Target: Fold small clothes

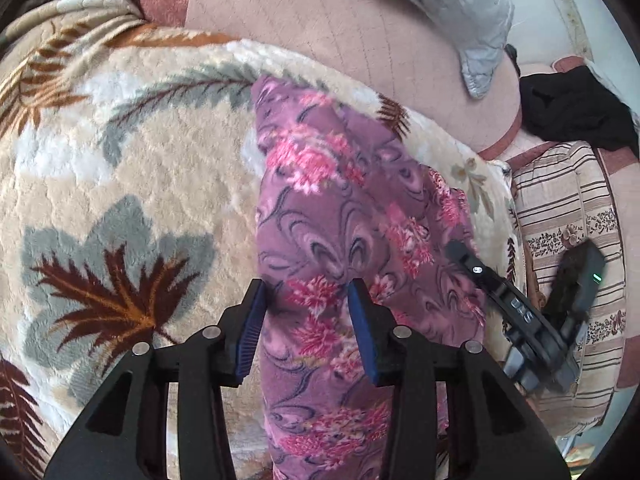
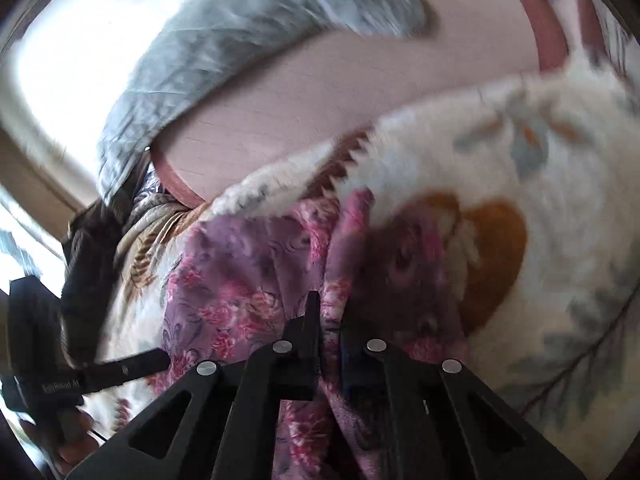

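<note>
**A:** So how far along is the folding here? Looks barely halfway to me.

**B:** Same read. The purple floral garment (image 1: 344, 216) lies on the leaf-print fleece blanket (image 1: 132, 168) as one long narrow strip, so my guess is it's been doubled lengthwise already. No cross fold that I can see, and it's nowhere near a tidy little packet.

**A:** What are the grippers doing?

**B:** The left gripper (image 1: 306, 320) is partly open, hovering with its blue pads (image 1: 252, 322) either side of the strip's near end. The cloth runs between them but they aren't pinching it. The right gripper (image 2: 328, 340) is clamped tight on a bunched ridge of the same garment; in its own view a fold of cloth disappears right into the closed jaws. That view is badly smeared, so I can't say which edge it has.

**A:** So what's left?

**B:** I'd say at least one fold across the length, then a bit of flattening. There's also something dark (image 1: 576, 116) heaped off to the side beyond the striped cushion (image 1: 560, 200), and a grey quilted thing (image 1: 460, 12) on the pink surface (image 1: 320, 36) behind. Whether either counts as more small clothes to fold, I can't tell.
</note>
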Available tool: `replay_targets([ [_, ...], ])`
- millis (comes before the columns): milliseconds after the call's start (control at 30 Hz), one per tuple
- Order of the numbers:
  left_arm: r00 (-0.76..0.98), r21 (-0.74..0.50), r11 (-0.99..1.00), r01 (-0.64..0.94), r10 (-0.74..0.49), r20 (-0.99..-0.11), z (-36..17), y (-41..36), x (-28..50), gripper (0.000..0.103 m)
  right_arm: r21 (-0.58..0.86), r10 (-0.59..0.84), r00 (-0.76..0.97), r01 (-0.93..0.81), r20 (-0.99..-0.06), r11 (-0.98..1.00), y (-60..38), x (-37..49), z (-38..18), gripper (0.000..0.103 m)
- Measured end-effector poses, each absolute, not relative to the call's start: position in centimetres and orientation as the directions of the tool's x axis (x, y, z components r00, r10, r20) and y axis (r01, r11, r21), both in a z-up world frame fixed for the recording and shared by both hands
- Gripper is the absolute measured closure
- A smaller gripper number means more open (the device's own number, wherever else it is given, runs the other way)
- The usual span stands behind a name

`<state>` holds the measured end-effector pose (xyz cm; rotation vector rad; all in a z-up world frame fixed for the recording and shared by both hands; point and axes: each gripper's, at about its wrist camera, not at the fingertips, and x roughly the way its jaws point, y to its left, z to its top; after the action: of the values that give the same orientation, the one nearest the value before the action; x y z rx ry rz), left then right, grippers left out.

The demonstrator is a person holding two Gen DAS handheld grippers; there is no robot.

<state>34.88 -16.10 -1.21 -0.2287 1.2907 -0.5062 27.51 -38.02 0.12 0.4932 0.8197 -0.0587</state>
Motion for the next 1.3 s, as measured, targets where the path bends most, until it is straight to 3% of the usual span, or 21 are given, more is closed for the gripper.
replay_targets([
  [100, 0.23, -0.396, 0.885, 0.243, -0.449, -0.863, -1.3, -17.0, 34.9, 0.061, 0.405, 0.071, 0.731, 0.292, -0.679, 0.867, -39.3, 26.8, 0.5, 0.097],
  [233, 0.238, -0.257, 0.926, 0.278, -0.325, -0.915, -3.4, -19.2, 34.7, 0.056, 0.382, 0.052, 0.608, 0.428, -0.792, 0.819, -41.5, 28.0, -3.9, 0.097],
  [300, 0.254, -0.239, 0.924, 0.298, -0.318, -0.913, -3.1, -19.1, 34.1, 0.057, 0.438, 0.082, 0.639, 0.422, -0.765, 0.794, -42.1, 26.9, -3.3, 0.09],
  [367, 0.238, -0.268, 0.91, 0.315, -0.349, -0.906, -2.2, -18.3, 33.4, 0.057, 0.513, 0.144, 0.673, 0.389, -0.726, 0.765, -42.6, 25.2, -2.3, 0.089],
  [500, 0.245, -0.307, 0.887, 0.345, -0.401, -0.883, -1.0, -16.3, 29.7, 0.056, 0.588, 0.252, 0.681, 0.317, -0.687, 0.744, -42.4, 21.5, -2.4, 0.047],
  [567, 0.239, -0.311, 0.882, 0.354, -0.407, -0.882, -1.7, -16.8, 28.1, 0.056, 0.583, 0.279, 0.647, 0.316, -0.709, 0.749, -41.3, 21.3, -3.5, 0.052],
  [600, 0.24, -0.289, 0.886, 0.363, -0.389, -0.89, -2.4, -17.3, 27.2, 0.056, 0.553, 0.263, 0.635, 0.314, -0.727, 0.772, -40.7, 21.2, -3.9, 0.072],
  [633, 0.238, -0.265, 0.888, 0.375, -0.369, -0.898, -3.1, -17.8, 26.6, 0.056, 0.486, 0.205, 0.637, 0.304, -0.743, 0.819, -39.9, 21.0, -3.8, 0.084],
  [767, 0.21, -0.24, 0.905, 0.352, -0.326, -0.922, -4.0, -18.3, 25.8, 0.052, 0.469, 0.169, 0.625, 0.353, -0.762, 0.81, -39.8, 20.3, -3.3, 0.083],
  [933, 0.241, -0.236, 0.901, 0.365, -0.336, -0.91, -2.5, -17.1, 23.9, 0.053, 0.52, 0.225, 0.641, 0.316, -0.734, 0.793, -39.8, 16.6, -1.7, 0.063],
  [1000, 0.227, -0.225, 0.904, 0.365, -0.321, -0.92, -3.3, -17.2, 23.4, 0.053, 0.523, 0.228, 0.636, 0.325, -0.738, 0.788, -39.6, 15.1, -2.2, 0.061],
  [1067, 0.212, -0.225, 0.909, 0.351, -0.311, -0.926, -3.8, -17.2, 23.0, 0.053, 0.537, 0.25, 0.614, 0.34, -0.749, 0.772, -39.8, 14.3, -2.5, 0.066],
  [1100, 0.213, -0.229, 0.911, 0.342, -0.312, -0.926, -3.8, -17.2, 22.8, 0.053, 0.543, 0.252, 0.621, 0.338, -0.743, 0.768, -39.9, 13.8, -2.3, 0.09],
  [1133, 0.217, -0.228, 0.912, 0.341, -0.313, -0.925, -3.8, -17.1, 22.5, 0.053, 0.548, 0.251, 0.638, 0.322, -0.728, 0.772, -39.9, 13.2, -1.8, 0.097],
  [1200, 0.226, -0.216, 0.915, 0.341, -0.303, -0.926, -3.7, -17.2, 22.2, 0.053, 0.518, 0.218, 0.656, 0.305, -0.722, 0.799, -39.5, 12.6, -0.9, 0.097],
  [1300, 0.224, -0.203, 0.921, 0.332, -0.286, -0.932, -4.0, -17.3, 21.9, 0.053, 0.398, 0.157, 0.563, 0.335, -0.811, 0.854, -38.7, 13.2, -3.0, 0.098],
])
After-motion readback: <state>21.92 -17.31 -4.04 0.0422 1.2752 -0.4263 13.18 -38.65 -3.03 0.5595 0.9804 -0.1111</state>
